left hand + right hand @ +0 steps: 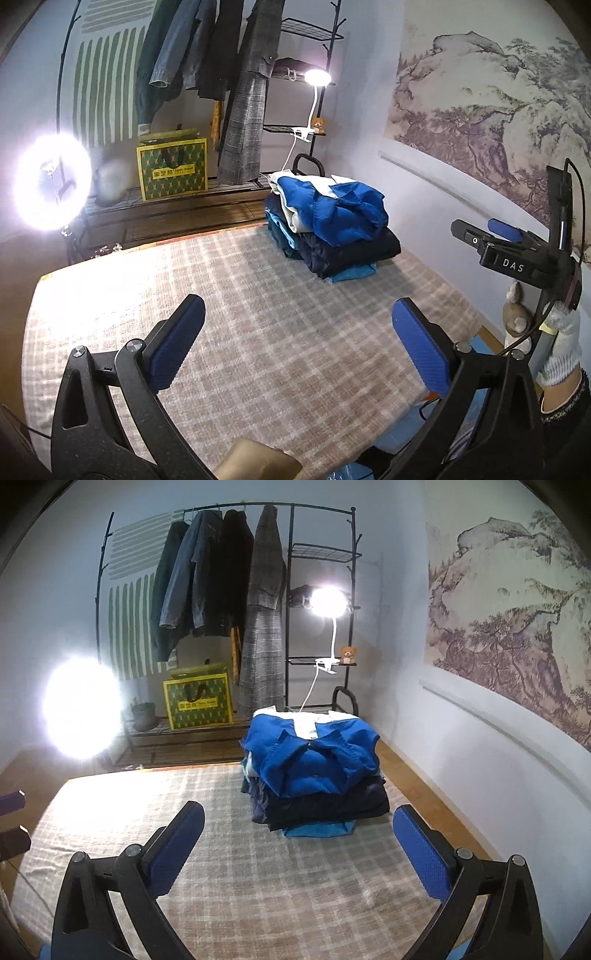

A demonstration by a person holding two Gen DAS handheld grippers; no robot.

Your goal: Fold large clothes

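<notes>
Clearly both tools are empty: the left hand-held gripper point(299, 339) has its blue-padded jaws spread wide over bare cloth, and the right hand-held gripper point(299, 843) stands just as wide, nothing between the pads of either.

The task's clothes sit as a stack of folded garments point(314, 775) in the centre of the right wrist view, on the far right part of the beige checked cover point(258, 867) that spreads over the low surface. A bright blue shirt with a white panel point(314, 757) lies on top, a dark navy garment point(321, 806) under it and a light blue one point(317, 829) at the bottom.

As I judge it, the main risk is to that stack: the top shirt is rumpled and overhangs its edge, so a jaw that sweeps close could catch a fold and drag the pile askew or topple it. A low pass could also snag and ruck the loose checked cover.

Around it, a black metal clothes rack with hanging coats point(229, 590) stands in the upper middle, with a yellow-and-green patterned bag point(199, 701) beneath it. A clip-on white lamp point(328, 600) and a glaring round light point(81, 709) at the left wash out detail. Nothing stands between the grippers and the stack. In the left wrist view a white-gloved hand point(561, 350) shows at the right edge, under the right gripper's frame.
</notes>
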